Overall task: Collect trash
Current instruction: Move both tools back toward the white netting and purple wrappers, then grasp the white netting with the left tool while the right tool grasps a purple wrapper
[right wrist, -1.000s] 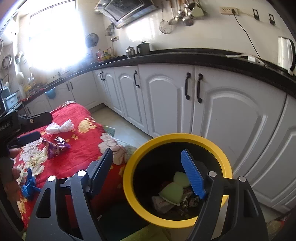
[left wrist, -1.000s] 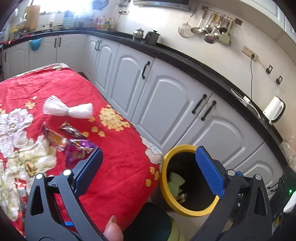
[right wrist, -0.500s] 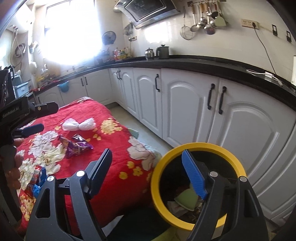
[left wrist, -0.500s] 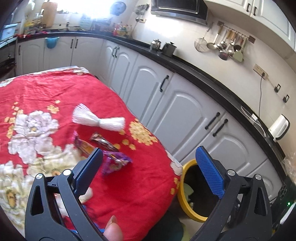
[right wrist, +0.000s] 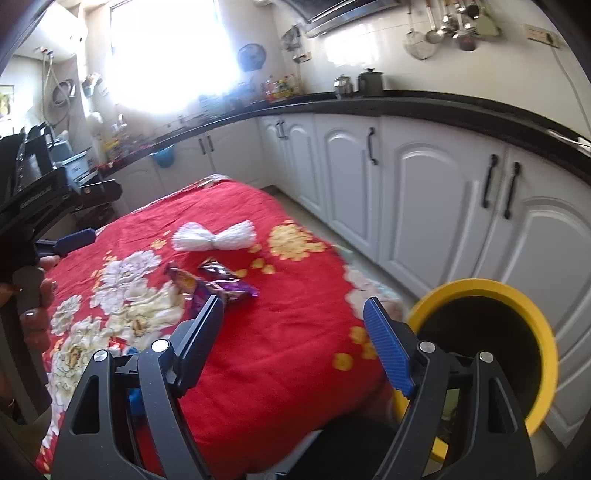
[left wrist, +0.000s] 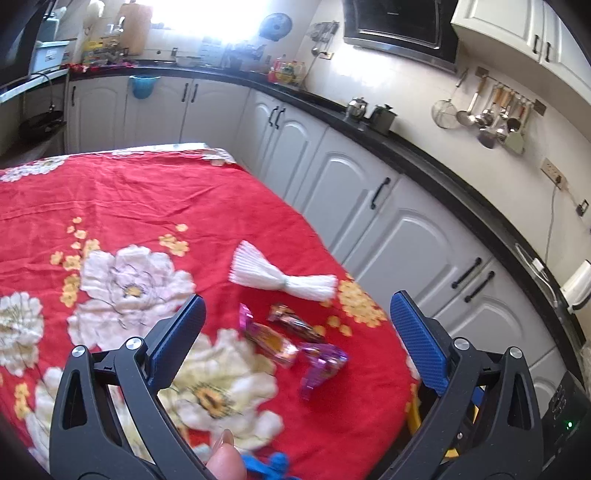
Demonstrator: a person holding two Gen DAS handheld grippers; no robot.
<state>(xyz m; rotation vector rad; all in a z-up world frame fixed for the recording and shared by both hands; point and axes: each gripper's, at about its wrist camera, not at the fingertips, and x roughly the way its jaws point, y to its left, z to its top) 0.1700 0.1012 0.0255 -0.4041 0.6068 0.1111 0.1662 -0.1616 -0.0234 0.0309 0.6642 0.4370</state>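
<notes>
No lettering anywhere is sharp enough to read.

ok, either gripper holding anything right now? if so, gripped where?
Nothing held. Left gripper and right gripper both stand open and empty above the red tablecloth; the candy wrappers lie loose on it.

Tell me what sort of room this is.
A home kitchen, most likely. White cabinets run under a black countertop, ladles and a strainer hang on a wall rail, and a range hood sits above.
</notes>
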